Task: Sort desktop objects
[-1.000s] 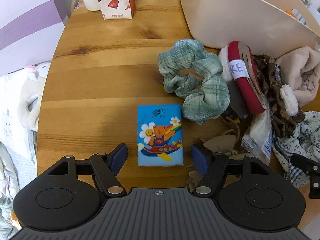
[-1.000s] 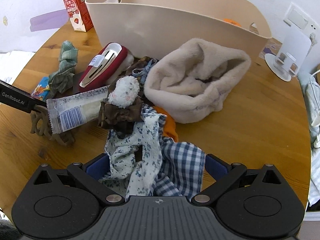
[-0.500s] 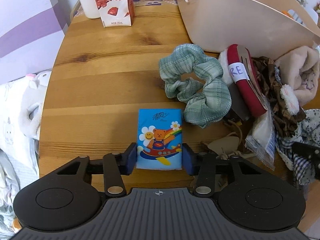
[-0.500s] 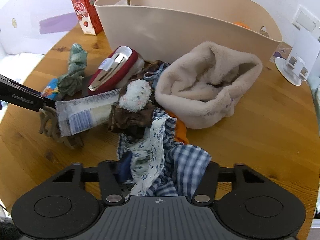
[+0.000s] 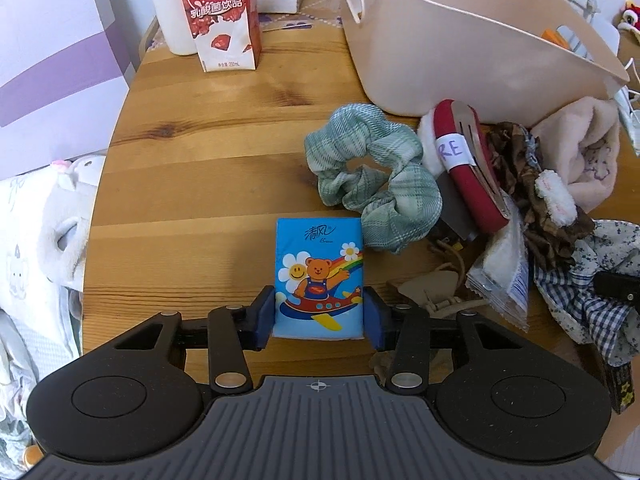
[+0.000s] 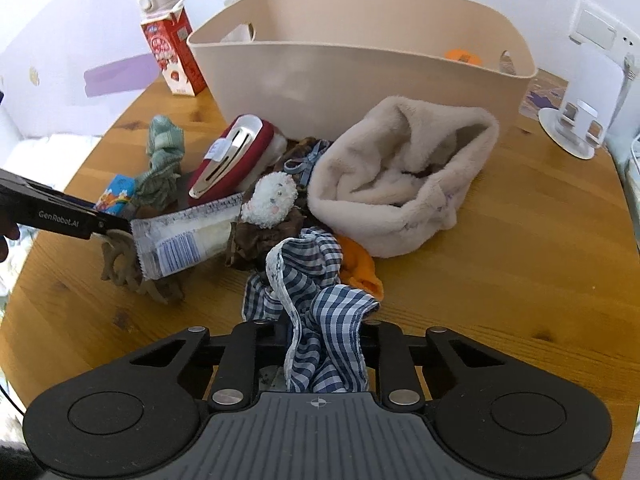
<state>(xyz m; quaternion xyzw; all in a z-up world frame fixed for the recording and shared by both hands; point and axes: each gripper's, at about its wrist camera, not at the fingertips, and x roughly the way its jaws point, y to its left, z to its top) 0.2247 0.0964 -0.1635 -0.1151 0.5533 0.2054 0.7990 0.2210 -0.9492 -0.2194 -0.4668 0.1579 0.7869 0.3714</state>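
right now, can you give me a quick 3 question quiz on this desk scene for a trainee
1. True or false: the left gripper has its pads on the blue tissue pack.
2. What lies between the right gripper fingers? A) checked cloth B) green scrunchie C) milk carton
3. Fill in: the green scrunchie lies on the ____, outside the beige basket.

Key: 1 true. 2 A, the checked cloth; the jaws are closing on it. 3 table.

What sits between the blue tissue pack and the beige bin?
In the left wrist view, the green plaid scrunchie lies between the blue tissue pack and the beige bin; bare wooden table shows on its left.
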